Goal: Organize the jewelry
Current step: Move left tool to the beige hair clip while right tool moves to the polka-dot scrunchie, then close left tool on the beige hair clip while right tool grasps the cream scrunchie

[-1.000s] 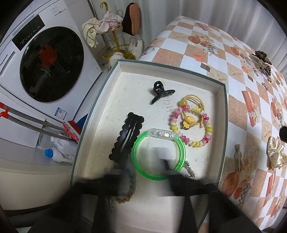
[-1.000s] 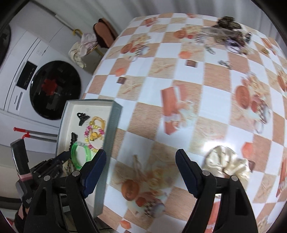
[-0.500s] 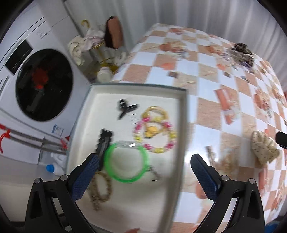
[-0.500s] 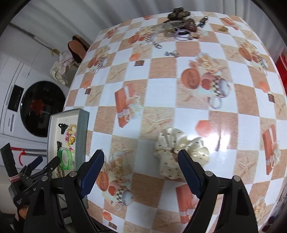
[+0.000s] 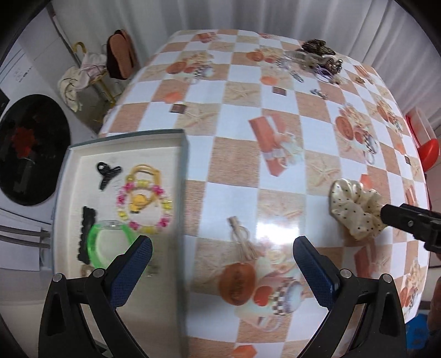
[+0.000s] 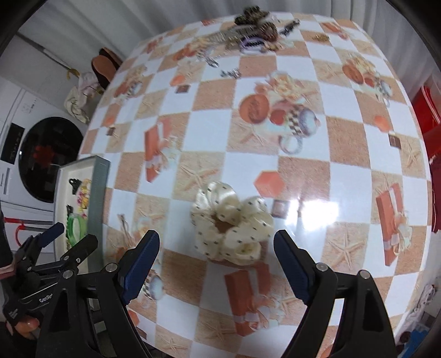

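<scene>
The right hand-held gripper (image 6: 216, 249) hangs over the worktop (image 6: 344, 143) with its two blue-padded fingers (image 6: 140, 261) spread wide and nothing between the pads. A cream scrunchie with dark dots (image 6: 231, 220) lies on the checked cloth just ahead of the gap, apart from both pads. In the left wrist view the same scrunchie (image 5: 355, 208) shows at the right, with the black tip of the right hand-held gripper (image 5: 410, 223) close against its edge; whether they touch cannot be told.

The left hand-held gripper (image 5: 222, 247) is also wide open and empty. Its left finger (image 5: 132, 271) is over the shallow white tray (image 5: 183, 154), its right one over the bare cloth.

The tray sits at the left edge of the worktop. Inside lie a green bangle (image 5: 109, 243), a pink and yellow bead bracelet (image 5: 143, 205), a yellow hair tie (image 5: 143, 172) overlapping the bracelet, a small black claw clip (image 5: 107, 173) and a black scalloped hair clip (image 5: 86, 234) touching the bangle.

At the far edge of the worktop is a tangled pile of more jewelry and hair clips (image 6: 252, 26). A beige tassel (image 5: 242, 239) lies on the cloth between the tray and the scrunchie.
</scene>
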